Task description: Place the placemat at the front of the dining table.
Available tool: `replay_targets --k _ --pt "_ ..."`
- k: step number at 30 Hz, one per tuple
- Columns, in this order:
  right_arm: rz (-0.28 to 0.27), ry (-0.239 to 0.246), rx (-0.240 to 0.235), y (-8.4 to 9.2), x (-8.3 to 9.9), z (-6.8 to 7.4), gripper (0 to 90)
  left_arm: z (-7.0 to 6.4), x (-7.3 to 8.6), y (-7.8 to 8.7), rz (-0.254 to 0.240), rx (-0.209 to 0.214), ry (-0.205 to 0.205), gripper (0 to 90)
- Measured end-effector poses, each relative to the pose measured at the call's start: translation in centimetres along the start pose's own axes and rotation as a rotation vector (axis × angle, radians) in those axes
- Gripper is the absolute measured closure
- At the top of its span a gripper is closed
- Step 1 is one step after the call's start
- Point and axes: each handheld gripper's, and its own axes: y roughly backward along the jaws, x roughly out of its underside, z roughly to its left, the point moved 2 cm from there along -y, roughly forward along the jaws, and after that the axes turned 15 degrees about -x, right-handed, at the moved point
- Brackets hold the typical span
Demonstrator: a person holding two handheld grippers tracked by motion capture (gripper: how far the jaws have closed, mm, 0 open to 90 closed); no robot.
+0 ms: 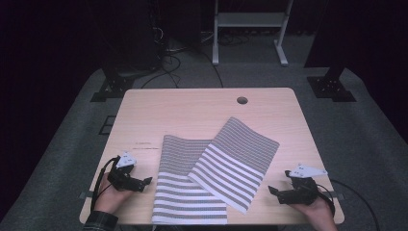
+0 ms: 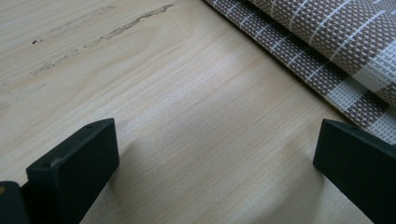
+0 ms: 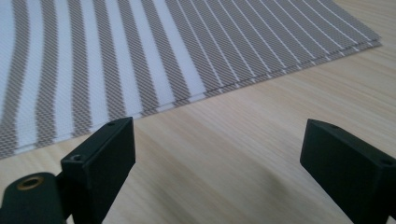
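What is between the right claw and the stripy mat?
Just bare light wooden table. In the right gripper view, the open right claw faces the edge of the brown-and-white striped woven mat, with empty wood between; the high view agrees.

Two woven placemats, brown-and-white striped, flat on my table: the left mat (image 1: pixel 183 192) squared to the near edge, the right mat (image 1: pixel 238 159) turned at an angle, its near-left part overlapping the left mat's right side.
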Motion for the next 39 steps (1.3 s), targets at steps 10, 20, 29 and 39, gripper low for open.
replay_targets --k 10,20,29,39 --pt "-0.006 0.009 -0.076 -0.6 -0.6 2.5 9.2 0.0 0.2 -0.1 -0.026 0.003 0.004 0.0" --pt "0.012 0.058 -0.129 -2.1 -1.3 5.4 9.8 0.0 0.2 -0.1 -0.026 0.003 0.004 0.0" --pt "0.045 0.09 -0.173 -3.3 -1.5 7.2 20.7 0.0 0.2 -0.1 -0.026 0.003 0.004 0.0" --pt "0.071 0.15 -0.21 -4.4 -1.5 9.0 48.6 0.0 0.2 -0.1 -0.026 0.002 0.004 0.0"
